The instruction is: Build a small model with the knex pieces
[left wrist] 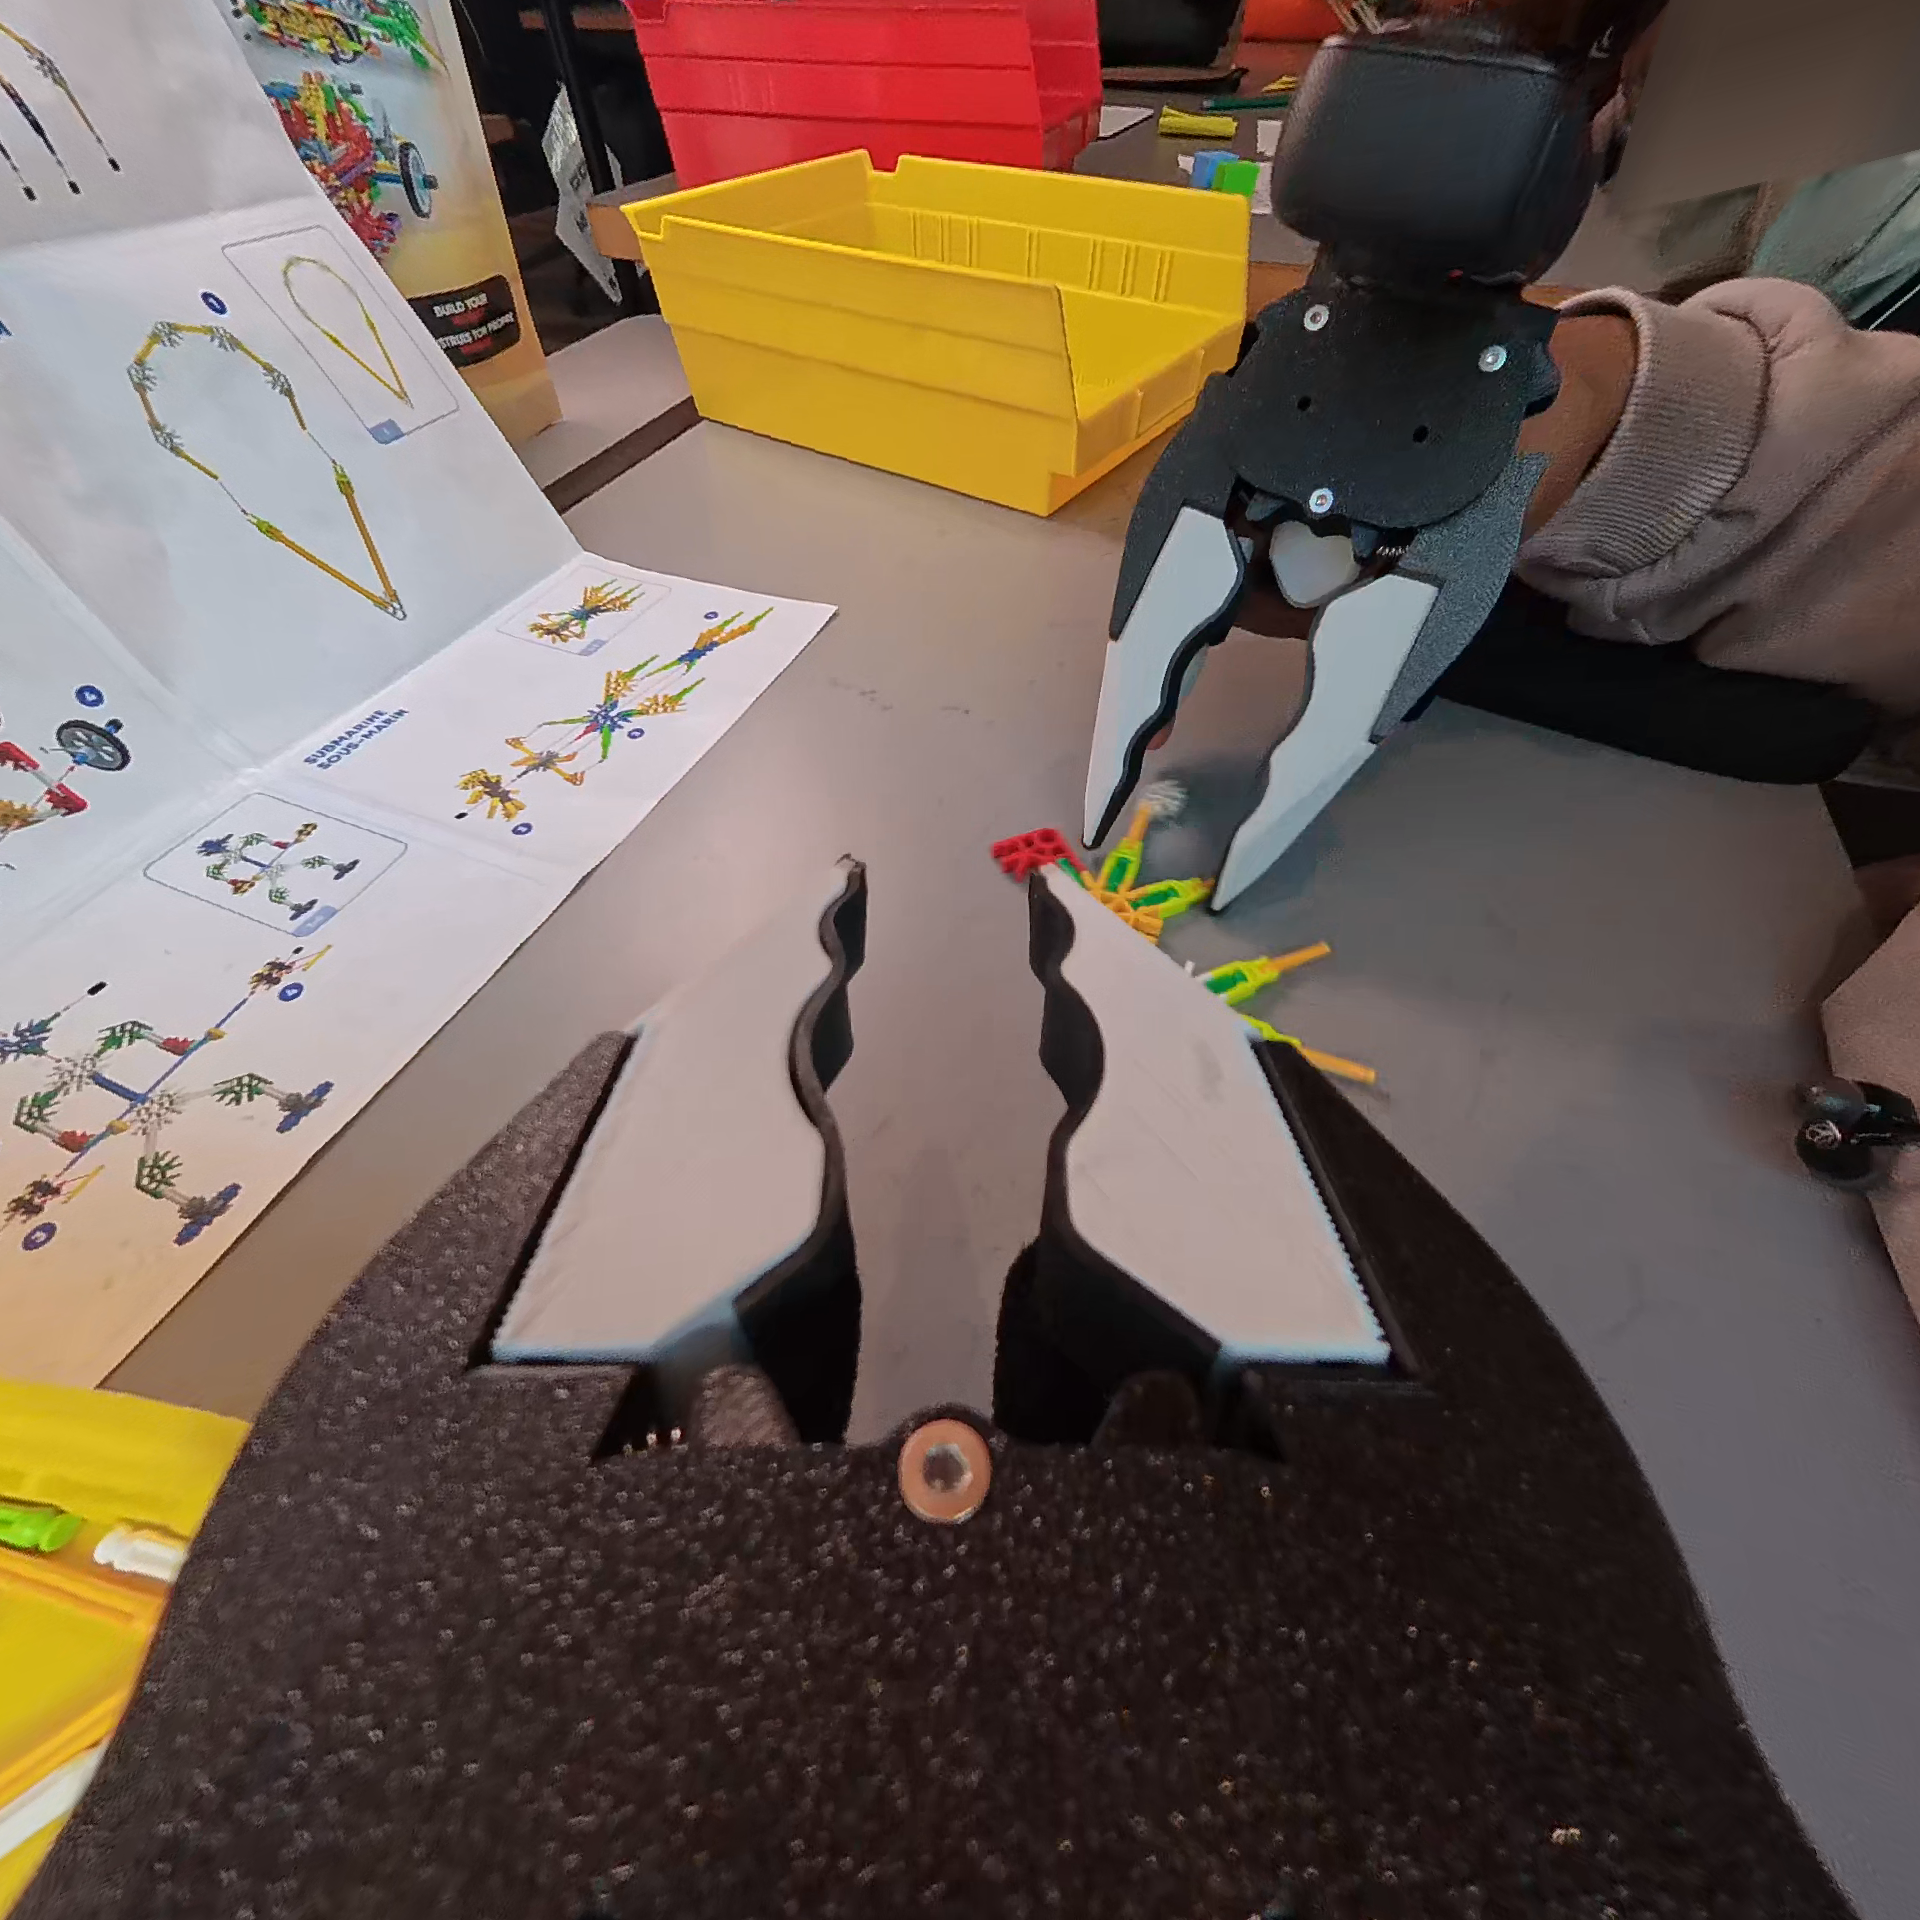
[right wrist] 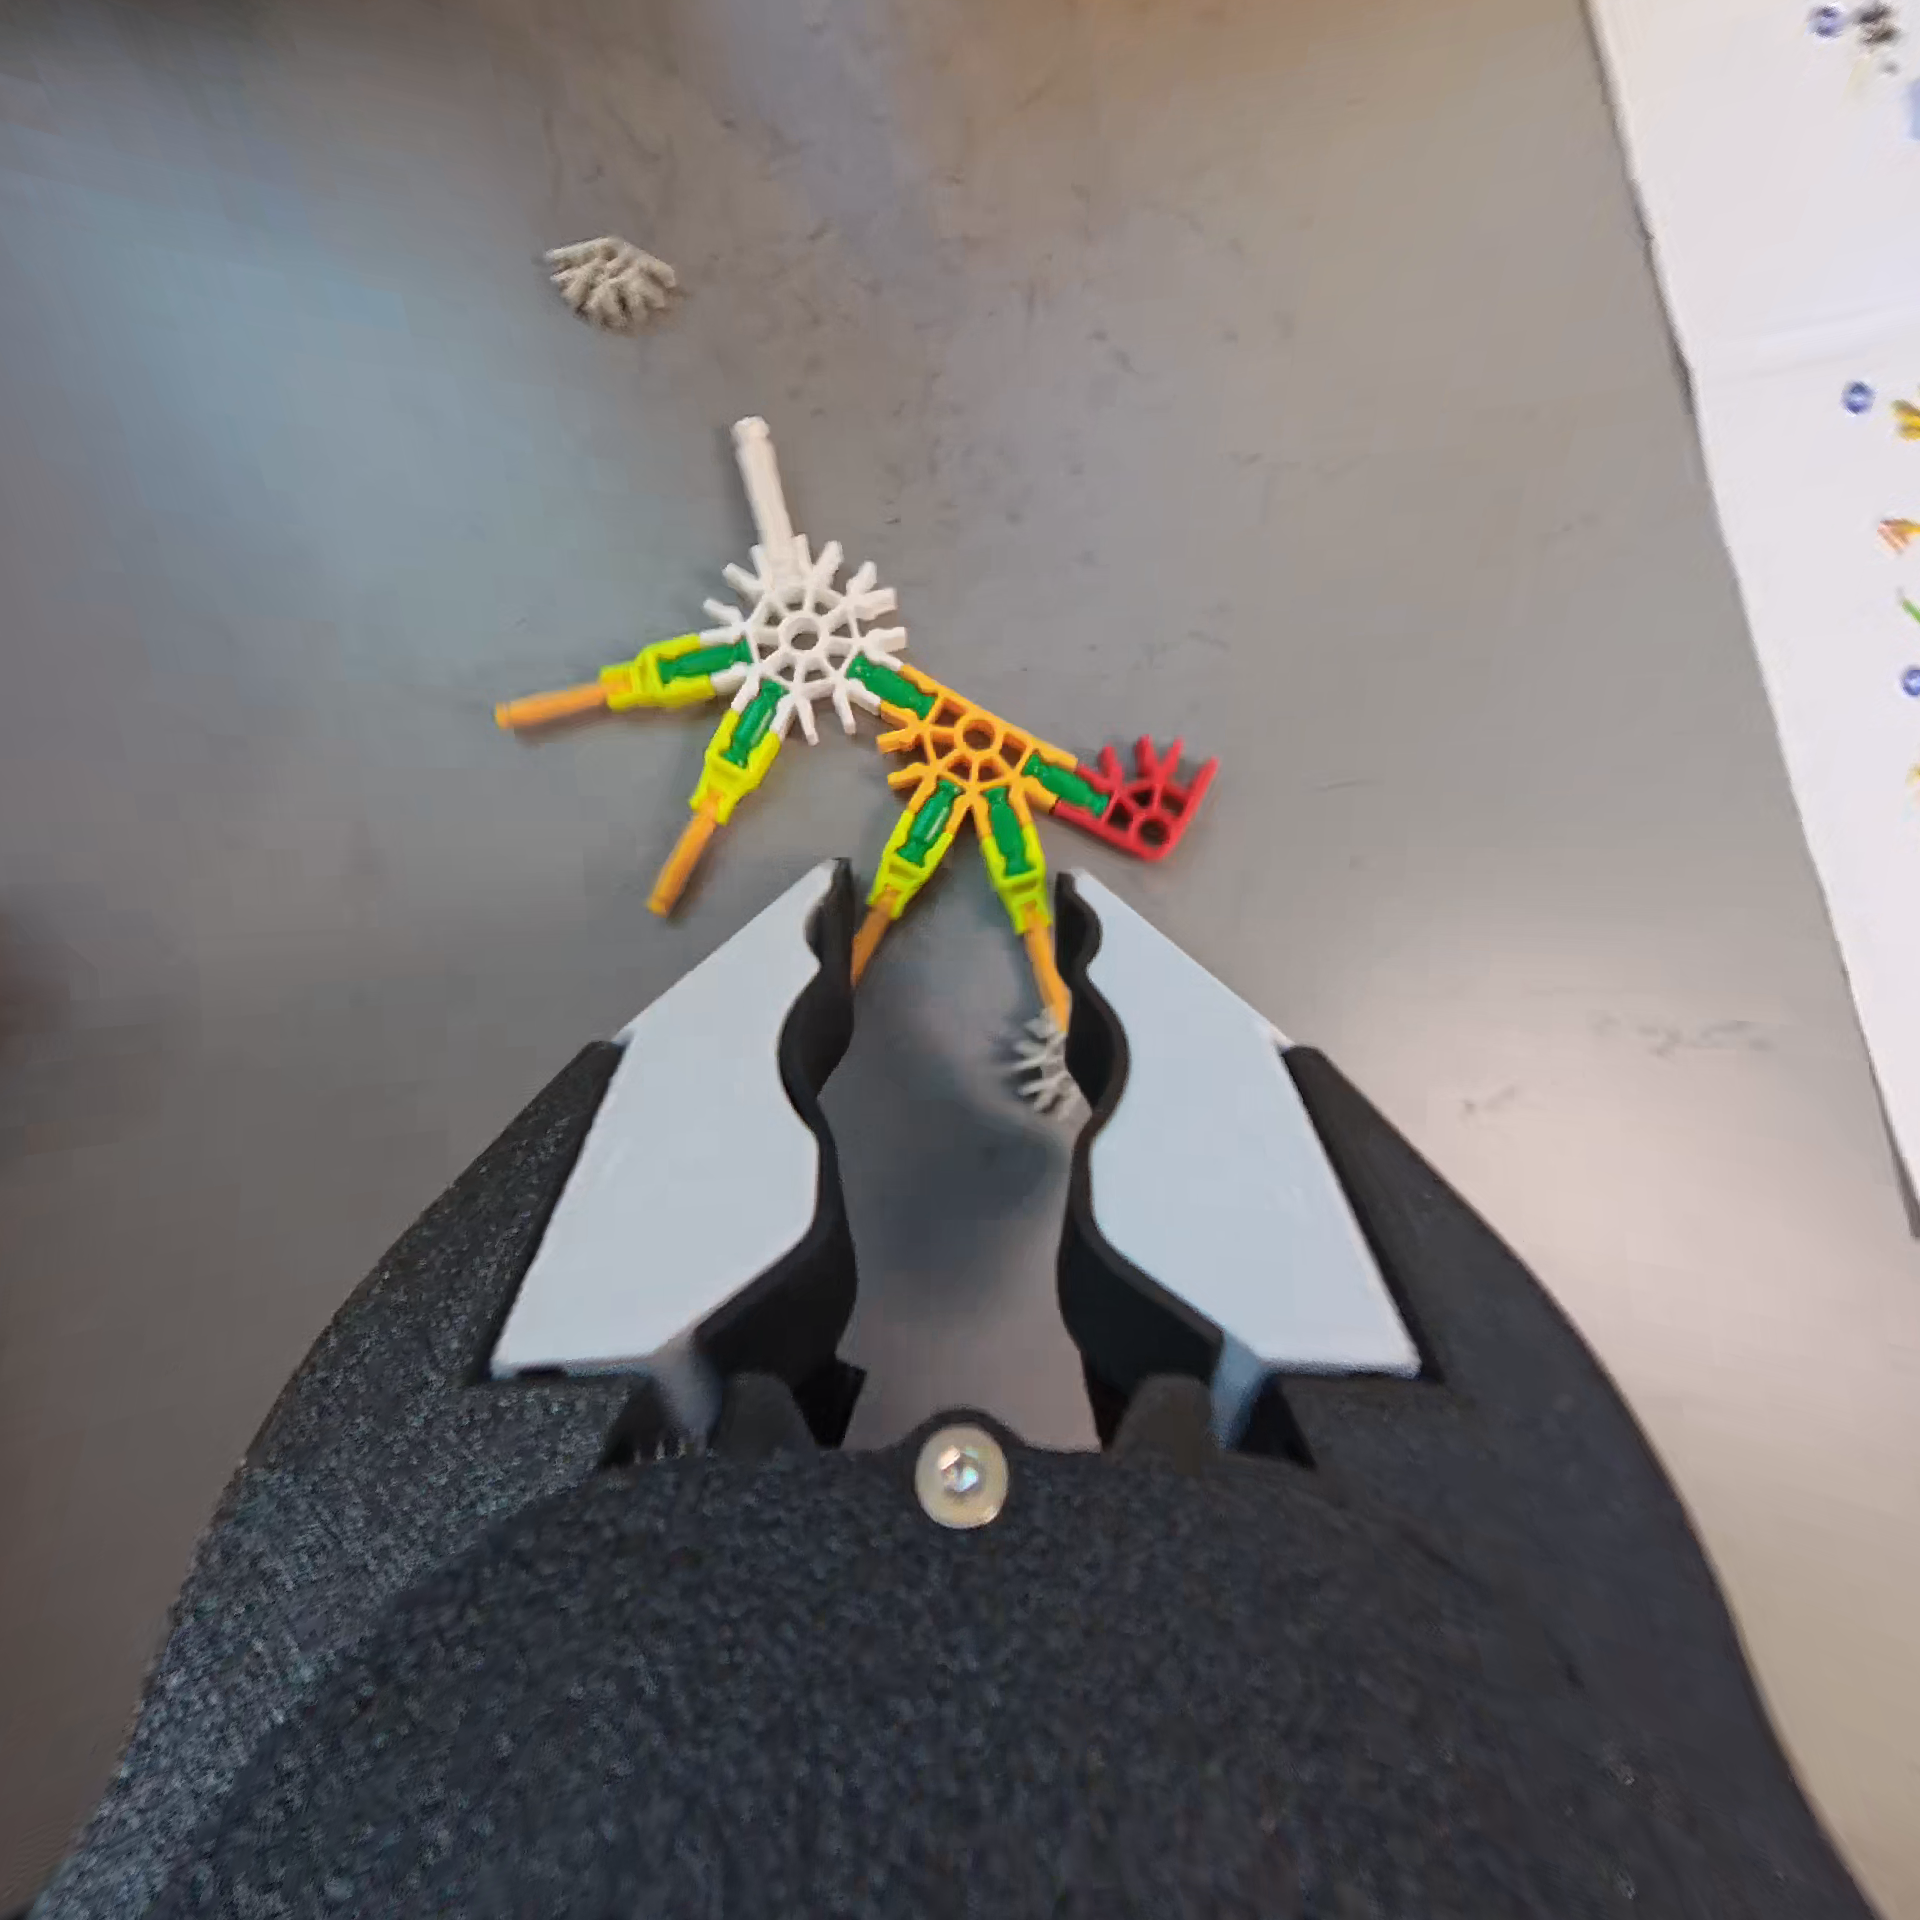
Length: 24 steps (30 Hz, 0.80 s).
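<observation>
Rod-and-connector model [right wrist: 914, 727] lay flat mid-worktop [right wrist: 1351, 520], steady for gripping. Right gripper [right wrist: 951, 883], jaws wide and empty, straddled two spokes; left gripper [left wrist: 940, 873], equally wide, hovered beside a red connector [left wrist: 1023, 854].

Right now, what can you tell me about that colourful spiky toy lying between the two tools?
The toy assembly looks like snap-together plastic lying flat on the grey table. A white snowflake hub carries a white rod and joins an orange half-wheel connector, which ends in a red corner piece. Green-and-yellow links with orange tips fan outward. Two of those tips reach between the open right tool's fingers; contact is unclear.
</observation>
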{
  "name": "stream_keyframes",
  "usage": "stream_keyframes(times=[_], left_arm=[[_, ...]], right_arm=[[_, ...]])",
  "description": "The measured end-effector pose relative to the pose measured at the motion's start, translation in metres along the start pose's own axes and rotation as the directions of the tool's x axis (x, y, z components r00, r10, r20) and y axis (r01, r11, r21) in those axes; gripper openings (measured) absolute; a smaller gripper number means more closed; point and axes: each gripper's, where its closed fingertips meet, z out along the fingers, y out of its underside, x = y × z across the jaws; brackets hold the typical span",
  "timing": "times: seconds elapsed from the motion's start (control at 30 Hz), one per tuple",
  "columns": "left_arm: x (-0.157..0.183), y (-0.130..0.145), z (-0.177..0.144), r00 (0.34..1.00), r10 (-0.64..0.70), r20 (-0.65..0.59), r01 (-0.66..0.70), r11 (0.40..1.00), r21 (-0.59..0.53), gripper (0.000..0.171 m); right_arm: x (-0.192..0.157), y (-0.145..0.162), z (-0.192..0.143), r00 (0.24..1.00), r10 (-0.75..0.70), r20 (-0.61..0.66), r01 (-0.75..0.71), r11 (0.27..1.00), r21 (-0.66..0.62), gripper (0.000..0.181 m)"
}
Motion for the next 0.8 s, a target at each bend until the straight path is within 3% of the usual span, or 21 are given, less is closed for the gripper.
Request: stream_keyframes(times=[0.2, 0.3, 0.4, 0.47, 0.57, 0.67, 0.8], left_arm=[[-0.013, 0.01, -0.006, 0.999, 0.006, 0.036, -0.004, 0.999, -0.047, 0.031], [-0.02, 0.017, -0.009, 0.998, 0.02, 0.059, -0.015, 0.997, -0.082, 0.031], [-0.026, 0.026, -0.011, 0.996, 0.041, 0.081, -0.03, 0.991, -0.132, 0.031], [-0.026, 0.034, -0.011, 0.995, 0.057, 0.077, -0.043, 0.984, -0.173, 0.031], [-0.019, 0.05, -0.01, 0.998, 0.067, 0.019, -0.06, 0.967, -0.247, 0.031], [-0.002, 0.062, -0.012, 0.994, 0.055, -0.094, -0.081, 0.95, -0.302, 0.031], [0.016, 0.067, -0.019, 0.98, 0.031, -0.198, -0.095, 0.94, -0.327, 0.03]], right_arm=[[-0.001, -0.008, -0.007, 0.995, 0.091, 0.05, -0.095, 0.993, 0.072, 0.033], [-0.014, 0.006, -0.018, 0.99, 0.025, 0.137, -0.032, 0.998, 0.045, 0.034], [-0.013, 0.023, -0.023, 0.992, -0.042, 0.122, 0.042, 0.999, 0.003, 0.038], [-0.012, 0.018, -0.028, 0.989, -0.077, 0.126, 0.072, 0.996, 0.046, 0.042], [-0.01, -0.002, -0.032, 0.986, -0.113, 0.125, 0.094, 0.984, 0.151, 0.046], [0.0, -0.005, -0.018, 0.981, -0.171, 0.094, 0.158, 0.979, 0.132, 0.052], [-0.015, -0.018, -0.002, 0.947, -0.261, 0.189, 0.235, 0.961, 0.147, 0.076]])
